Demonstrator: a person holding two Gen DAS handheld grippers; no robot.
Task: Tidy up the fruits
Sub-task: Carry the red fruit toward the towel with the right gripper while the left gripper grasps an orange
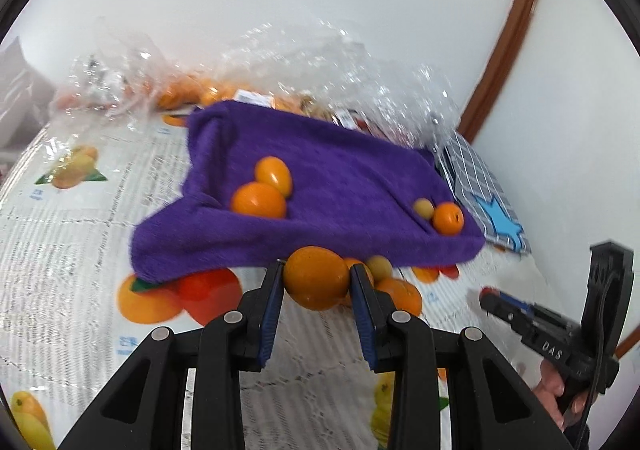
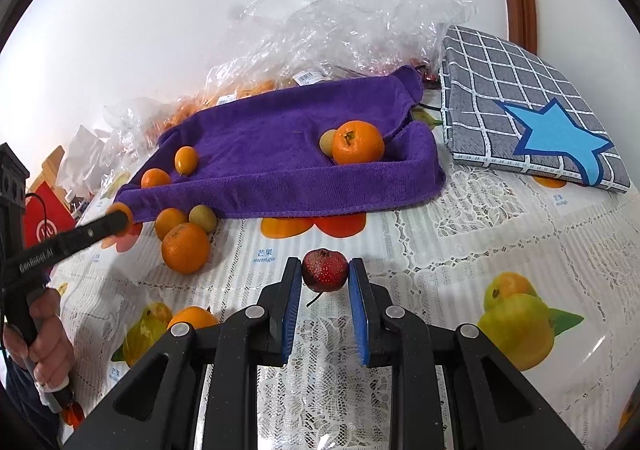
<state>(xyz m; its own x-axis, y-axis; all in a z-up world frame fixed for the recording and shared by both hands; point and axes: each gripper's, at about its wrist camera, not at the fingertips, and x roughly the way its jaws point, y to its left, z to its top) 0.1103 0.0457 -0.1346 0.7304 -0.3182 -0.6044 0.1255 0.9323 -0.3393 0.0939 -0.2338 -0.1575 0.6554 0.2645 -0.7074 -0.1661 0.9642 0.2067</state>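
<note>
I had four fruits on the purple towel (image 2: 288, 154), my left gripper (image 1: 316, 278) clamping an orange (image 1: 316, 277), my right gripper (image 2: 325, 276) a red fruit (image 2: 325, 270), others still loose.

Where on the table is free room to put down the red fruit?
Free: the middle of the purple towel, and the tablecloth between towel and checked cushion. Crowded: the towel's left front corner, around the loose oranges.

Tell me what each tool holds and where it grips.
Left tool: an orange, pinched at its two sides. Right tool: a small red fruit, also by its sides.
</note>
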